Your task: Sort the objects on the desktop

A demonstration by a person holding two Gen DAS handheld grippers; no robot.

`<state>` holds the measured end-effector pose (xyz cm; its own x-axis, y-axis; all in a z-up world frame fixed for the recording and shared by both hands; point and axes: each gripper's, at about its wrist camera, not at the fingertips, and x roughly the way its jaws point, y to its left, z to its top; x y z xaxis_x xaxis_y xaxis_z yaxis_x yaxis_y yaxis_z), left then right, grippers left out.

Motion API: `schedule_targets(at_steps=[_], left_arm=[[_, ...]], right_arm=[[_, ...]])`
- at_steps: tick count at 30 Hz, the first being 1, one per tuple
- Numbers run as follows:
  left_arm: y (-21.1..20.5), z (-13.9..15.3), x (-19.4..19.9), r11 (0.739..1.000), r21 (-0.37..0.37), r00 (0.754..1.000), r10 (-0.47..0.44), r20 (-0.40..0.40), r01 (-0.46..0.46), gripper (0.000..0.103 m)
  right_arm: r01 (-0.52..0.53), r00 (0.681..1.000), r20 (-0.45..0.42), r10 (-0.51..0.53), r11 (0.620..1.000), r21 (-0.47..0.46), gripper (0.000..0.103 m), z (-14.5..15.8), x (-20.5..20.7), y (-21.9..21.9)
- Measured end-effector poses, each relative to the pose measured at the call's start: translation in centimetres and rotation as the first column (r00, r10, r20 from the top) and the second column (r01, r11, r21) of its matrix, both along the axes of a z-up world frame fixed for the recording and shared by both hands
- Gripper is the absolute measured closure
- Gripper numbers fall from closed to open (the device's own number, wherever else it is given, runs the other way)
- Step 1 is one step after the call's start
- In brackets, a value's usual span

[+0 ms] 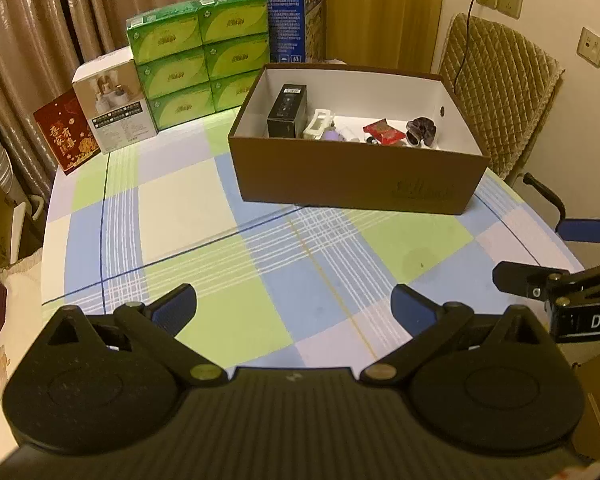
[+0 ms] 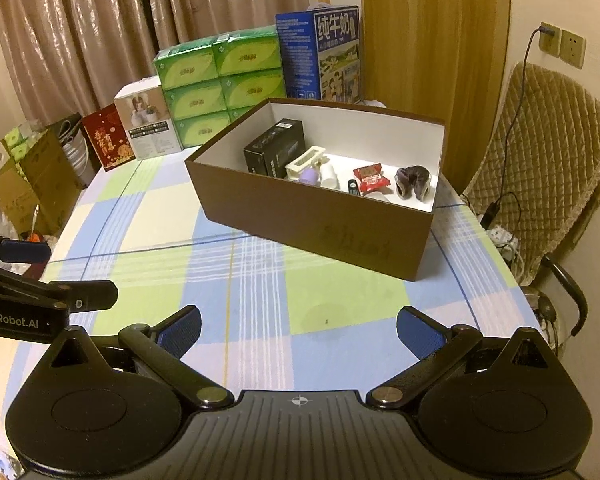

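Both grippers wide apart over the checked tablecloth [image 1: 188, 204], gripping nothing.

Left gripper [image 1: 294, 306] and right gripper [image 2: 299, 330] empty; brown box [image 2: 308, 220] at 12 o'clock, holding black carton [image 2: 274, 148], red packet [image 2: 370, 178], possibly a hair scrunchie [image 2: 414, 182].

I count one brown box [image 2: 312, 220] holding one black carton [image 2: 274, 148] and one red packet [image 2: 370, 176]. Behind it I see six green tissue packs [image 1: 198, 54] and one blue carton [image 2: 320, 52].

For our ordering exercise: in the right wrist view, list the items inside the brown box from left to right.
Black rectangular carton → cream plastic clip → red foil snack packet → dark brown scrunchie, all inside the brown cardboard box.
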<state>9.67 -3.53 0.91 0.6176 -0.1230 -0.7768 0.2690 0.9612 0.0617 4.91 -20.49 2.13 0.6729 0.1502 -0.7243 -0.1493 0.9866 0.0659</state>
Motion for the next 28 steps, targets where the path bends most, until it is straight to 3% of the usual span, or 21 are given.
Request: schedule_targets(at_steps=[28], left_arm=[[-0.4,-1.3,-0.2,1.000,0.006,1.000,-0.003,-0.030,0.003,0.001]], right_arm=[[0.005,0.998,-0.065,-0.005,1.000,-0.004,0.002,-1.4,-0.6,-0.2]])
